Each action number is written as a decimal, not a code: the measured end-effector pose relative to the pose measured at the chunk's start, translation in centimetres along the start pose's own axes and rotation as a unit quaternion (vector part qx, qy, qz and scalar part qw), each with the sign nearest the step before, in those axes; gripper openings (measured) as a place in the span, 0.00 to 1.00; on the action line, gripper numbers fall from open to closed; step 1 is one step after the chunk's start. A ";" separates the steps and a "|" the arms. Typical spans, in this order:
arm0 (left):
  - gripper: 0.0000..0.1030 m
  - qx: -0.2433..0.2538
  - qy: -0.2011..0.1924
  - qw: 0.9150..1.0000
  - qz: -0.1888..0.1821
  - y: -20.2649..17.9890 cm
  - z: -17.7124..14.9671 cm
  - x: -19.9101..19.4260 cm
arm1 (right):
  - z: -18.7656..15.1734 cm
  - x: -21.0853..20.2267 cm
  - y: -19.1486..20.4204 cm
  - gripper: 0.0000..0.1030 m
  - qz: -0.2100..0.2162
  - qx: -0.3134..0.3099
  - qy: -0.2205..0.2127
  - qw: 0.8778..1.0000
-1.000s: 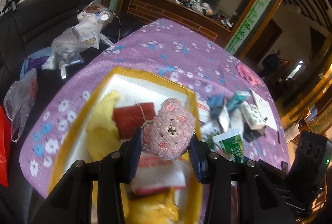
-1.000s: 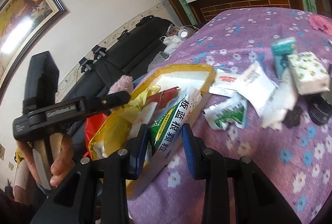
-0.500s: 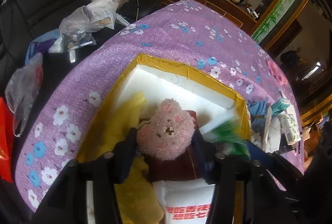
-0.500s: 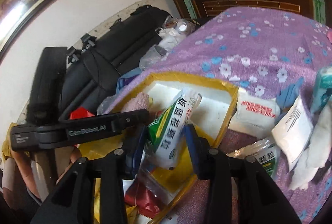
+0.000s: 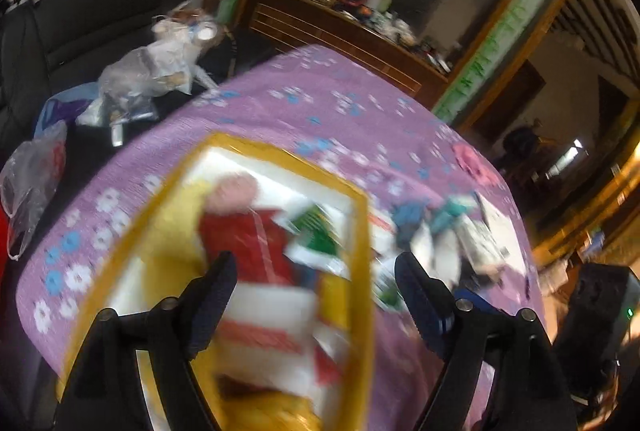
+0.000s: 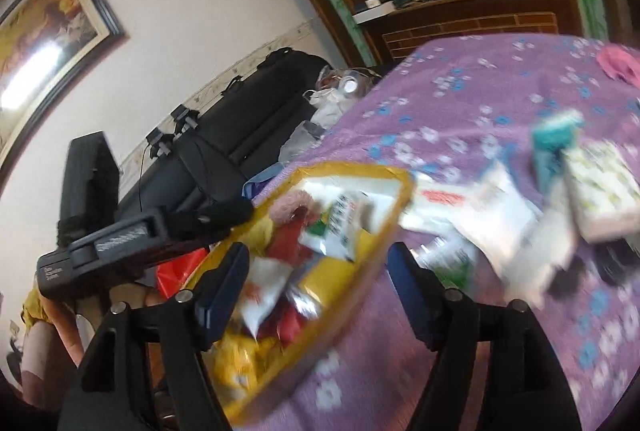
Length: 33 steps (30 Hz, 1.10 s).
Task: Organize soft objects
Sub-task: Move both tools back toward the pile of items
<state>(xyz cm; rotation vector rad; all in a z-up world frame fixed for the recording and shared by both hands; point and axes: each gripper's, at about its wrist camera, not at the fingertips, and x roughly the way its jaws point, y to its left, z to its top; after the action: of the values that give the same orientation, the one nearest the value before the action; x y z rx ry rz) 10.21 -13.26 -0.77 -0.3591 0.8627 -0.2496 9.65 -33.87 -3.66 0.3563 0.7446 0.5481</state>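
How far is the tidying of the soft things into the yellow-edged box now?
Done: the pink plush toy and a green-white packet lie in the yellow-edged box. In hand: nothing; the left gripper and right gripper are opening, both empty. Left: the tissue pack and other packets beside the box on the purple cloth.

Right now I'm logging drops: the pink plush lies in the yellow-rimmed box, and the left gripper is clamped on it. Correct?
Not quite. The pink plush does lie in the yellow-rimmed box, but the left gripper is not clamped on it. The left wrist view shows its jaws opening, nothing between them, the plush lying beyond the fingertips.
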 end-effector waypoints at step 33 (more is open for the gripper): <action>0.81 0.093 0.072 0.992 -0.040 -10.3 -6.1 1.4 | -3.9 -8.2 -6.9 0.70 -0.025 0.081 -0.017 0.996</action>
<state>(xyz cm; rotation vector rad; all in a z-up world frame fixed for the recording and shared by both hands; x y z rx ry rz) 5.67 -24.36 -1.23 -0.2030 0.9589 -0.4304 4.22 -43.78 -5.25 0.4949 0.7645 0.4346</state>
